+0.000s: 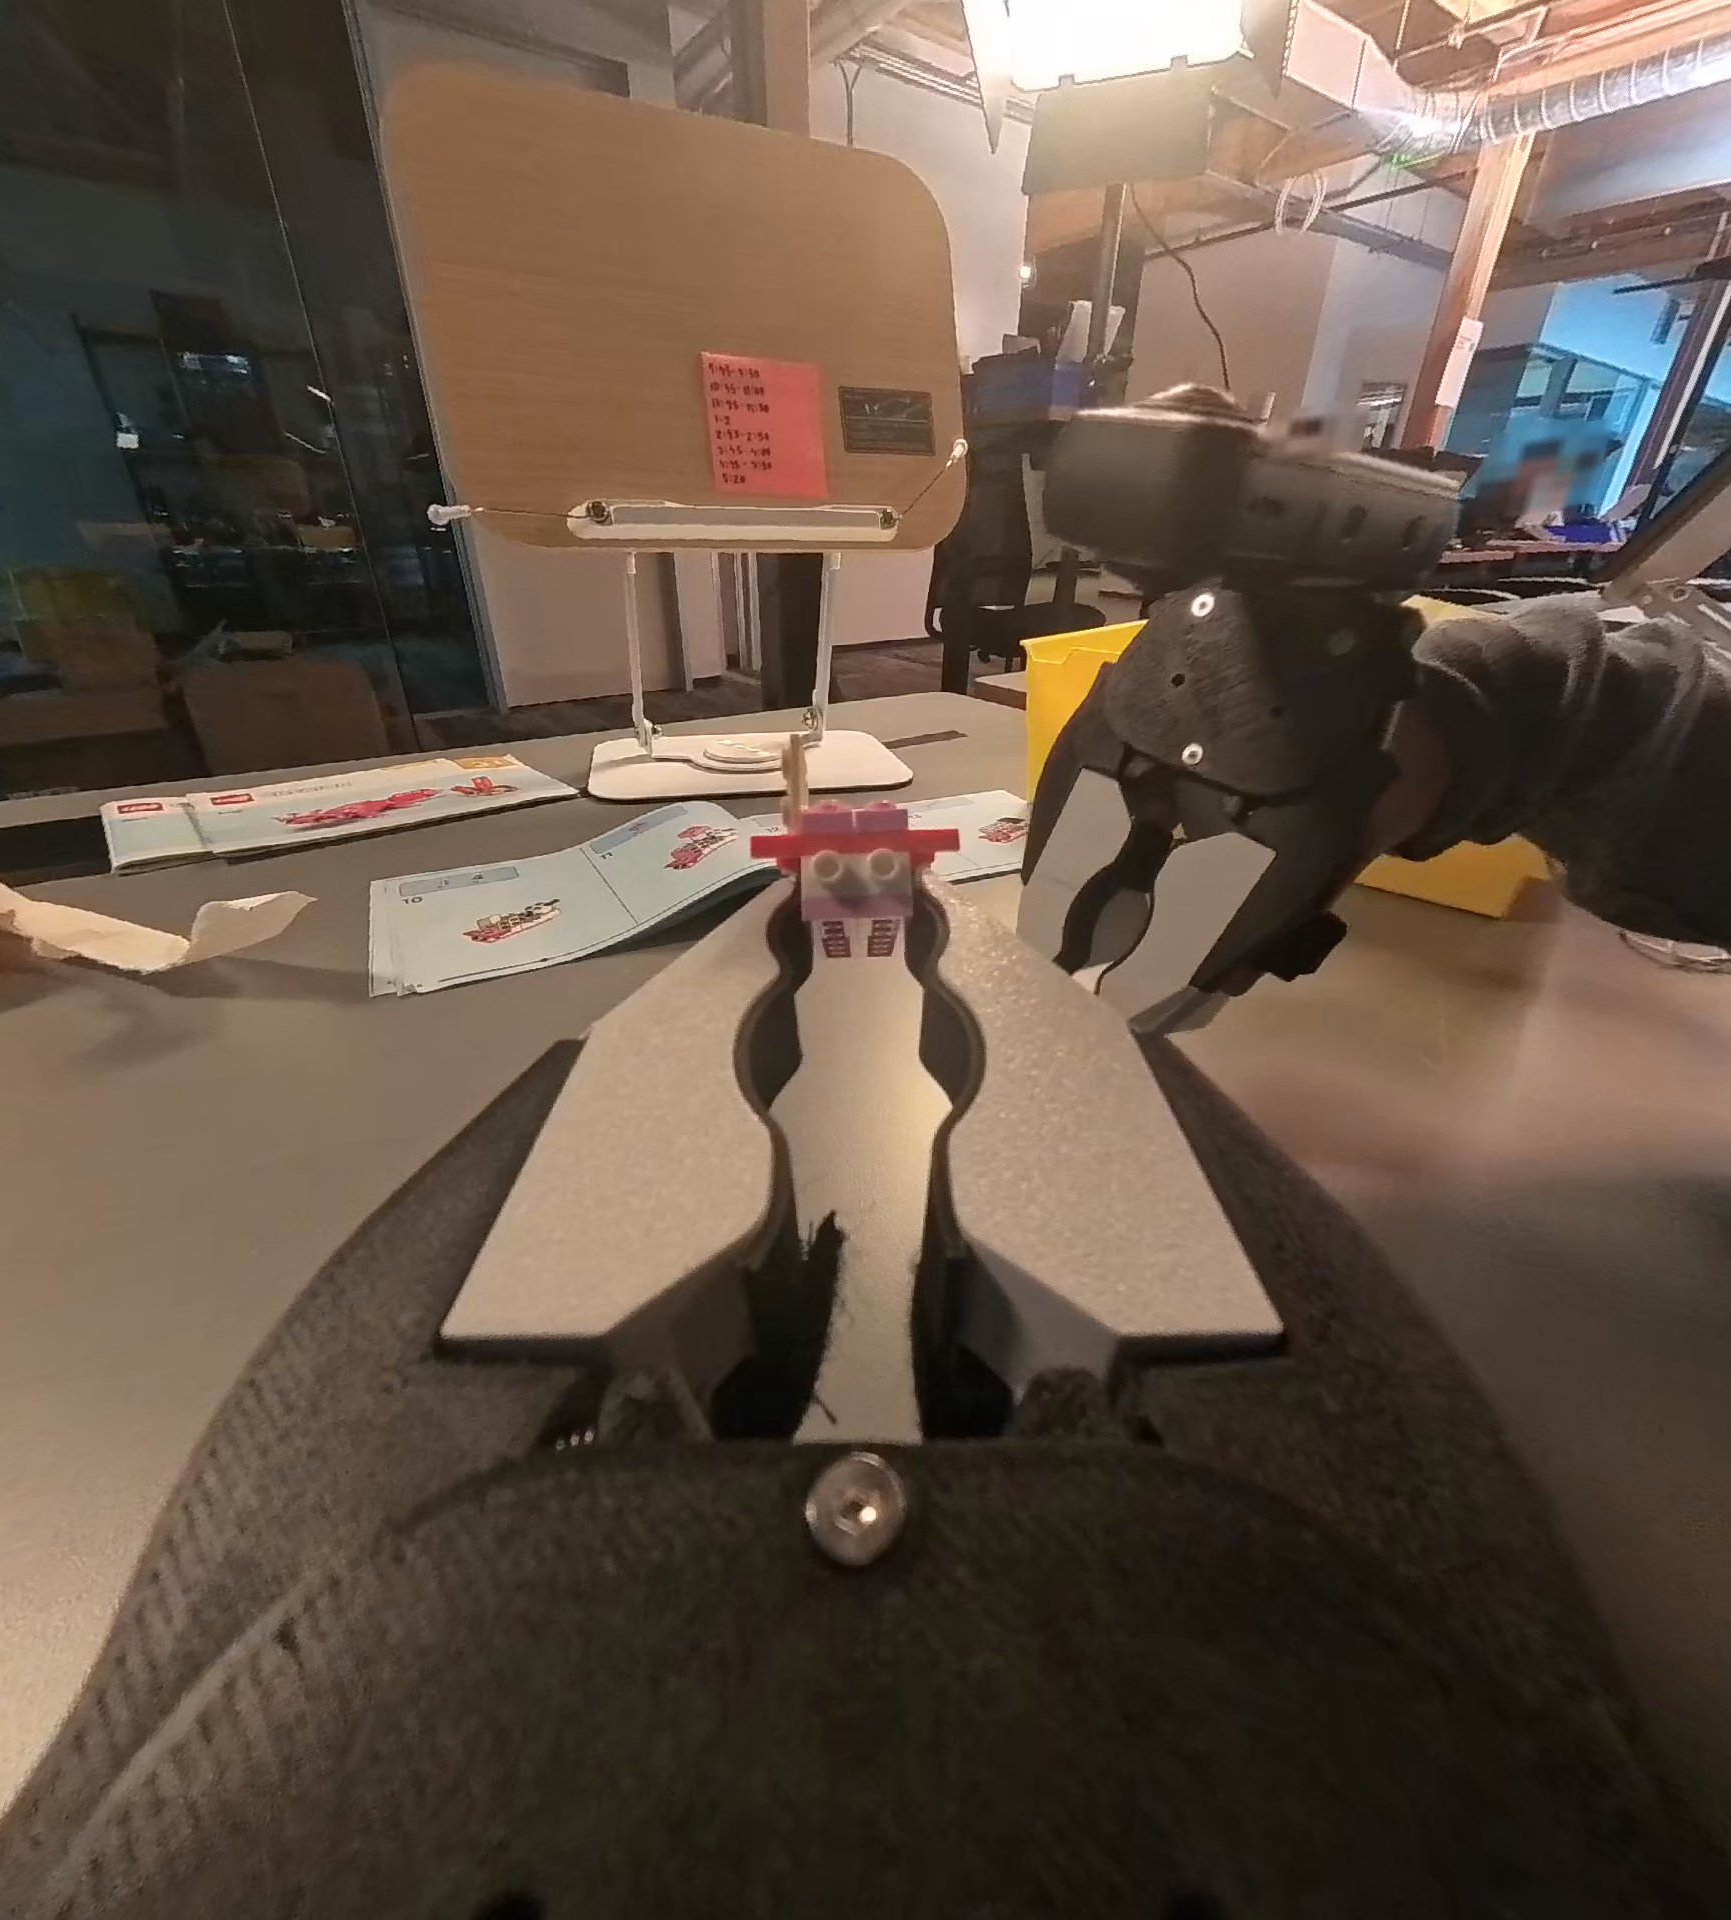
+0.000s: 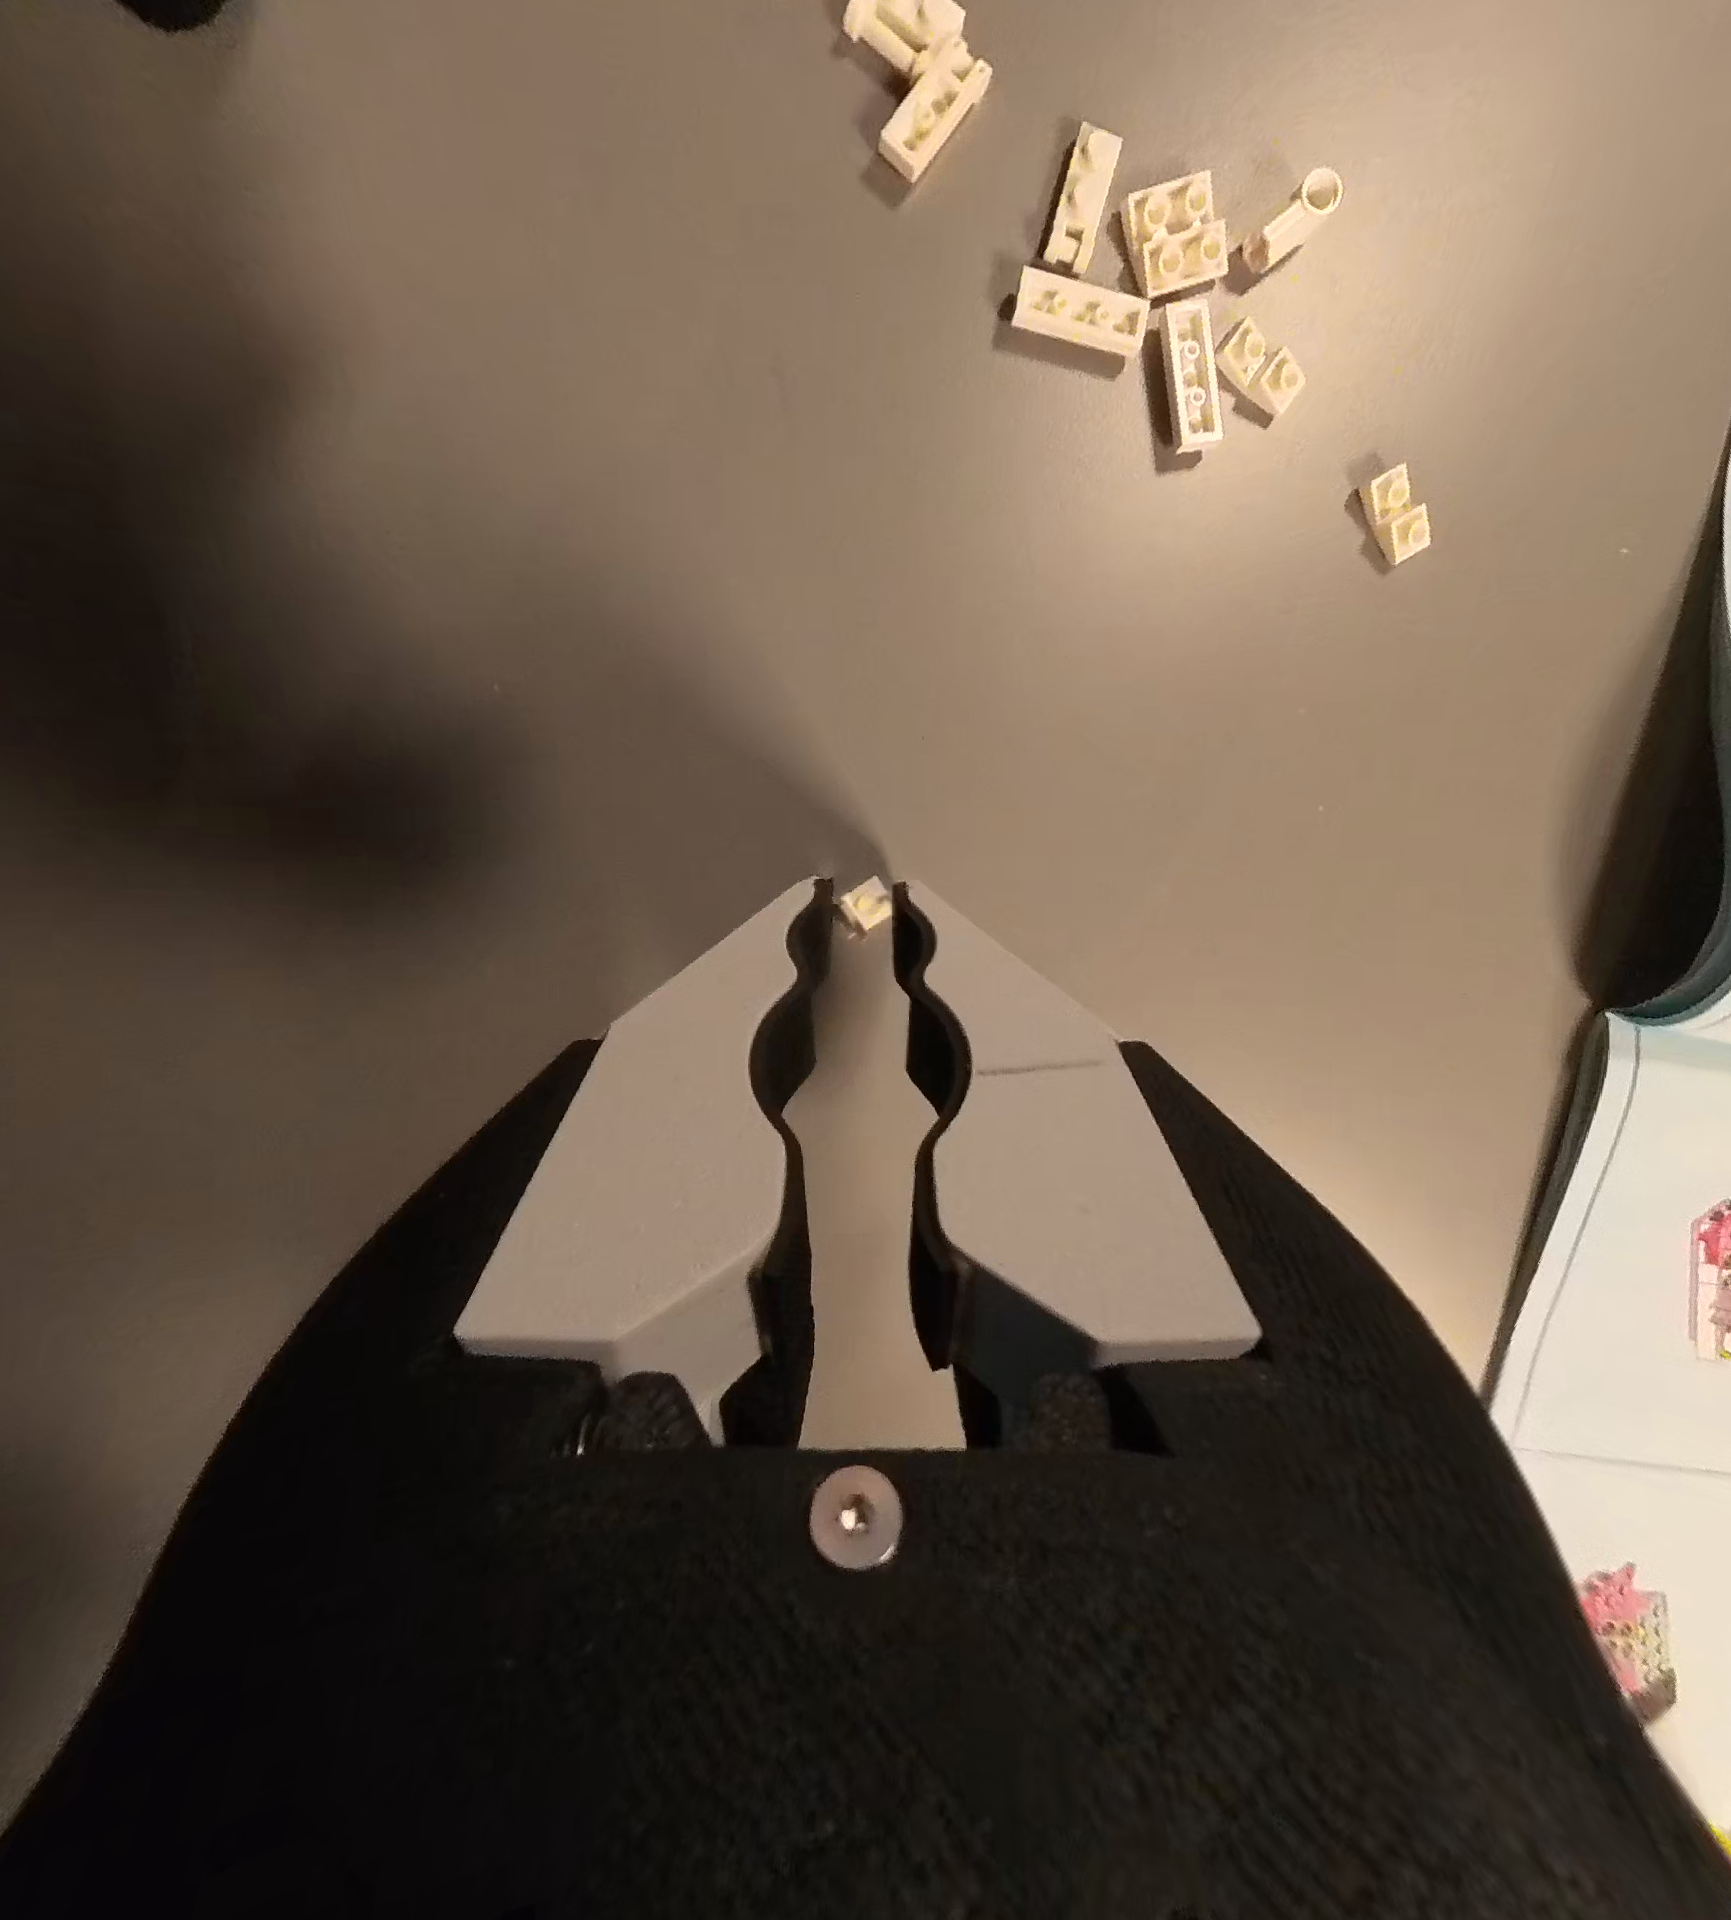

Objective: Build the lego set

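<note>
Brick model clamped in left jaws; white stud in right's.

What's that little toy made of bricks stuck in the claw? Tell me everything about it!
The small plastic brick model is built from white, lilac, grey and red pieces. A flat red plate crosses it like a hat brim, with two lilac studded bricks on top and a thin tan piece sticking up behind. Two round studs face the camera like eyes. It sits upright at the fingertips of the left gripper, gripped on both sides, above the grey table.
</note>
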A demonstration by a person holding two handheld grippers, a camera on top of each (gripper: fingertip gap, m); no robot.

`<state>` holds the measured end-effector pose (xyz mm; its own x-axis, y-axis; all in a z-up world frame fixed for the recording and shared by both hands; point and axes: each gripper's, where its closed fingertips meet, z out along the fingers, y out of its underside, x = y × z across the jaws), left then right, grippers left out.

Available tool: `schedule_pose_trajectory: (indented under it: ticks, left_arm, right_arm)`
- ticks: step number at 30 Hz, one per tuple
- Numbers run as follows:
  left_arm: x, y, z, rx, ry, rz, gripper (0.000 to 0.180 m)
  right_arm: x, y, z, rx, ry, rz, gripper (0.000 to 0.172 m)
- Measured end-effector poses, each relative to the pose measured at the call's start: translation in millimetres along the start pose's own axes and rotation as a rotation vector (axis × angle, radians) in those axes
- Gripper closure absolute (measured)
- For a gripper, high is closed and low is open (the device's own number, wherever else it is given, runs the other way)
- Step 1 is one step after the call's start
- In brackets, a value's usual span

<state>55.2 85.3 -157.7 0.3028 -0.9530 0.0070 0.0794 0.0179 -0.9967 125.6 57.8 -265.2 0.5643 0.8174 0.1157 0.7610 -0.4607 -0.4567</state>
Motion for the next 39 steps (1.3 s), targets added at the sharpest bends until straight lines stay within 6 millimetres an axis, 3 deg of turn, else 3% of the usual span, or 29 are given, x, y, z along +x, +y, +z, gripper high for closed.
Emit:
schedule_pose_trajectory:
  ticks: [16,22,35,37,39]
  left_arm:
    - [0.5,-0.1,-0.1,0.000,0.003,0.000,0.165]
    - [0.5,-0.1,-0.1,0.000,0.003,0.000,0.165]
    - [1.0,-0.3,-0.6,0.001,0.007,0.001,0.165]
    - [1.6,-0.3,-0.6,0.002,0.011,-0.002,0.165]
    - [2.1,-0.4,-0.6,0.002,0.015,-0.001,0.165]
  right_arm:
    - [-7.8,2.4,-5.8,-0.005,-0.032,-0.295,0.155]
    - [-3.6,2.6,-6.7,-0.027,-0.058,-0.316,0.165]
    - [-5.4,1.4,-4.5,-0.033,-0.100,-0.289,0.170]
    - [-5.3,-13.2,-12.2,0.065,-0.085,-0.298,0.170]
    - [-10.8,-47.3,-34.8,0.304,-0.102,-0.267,0.171]
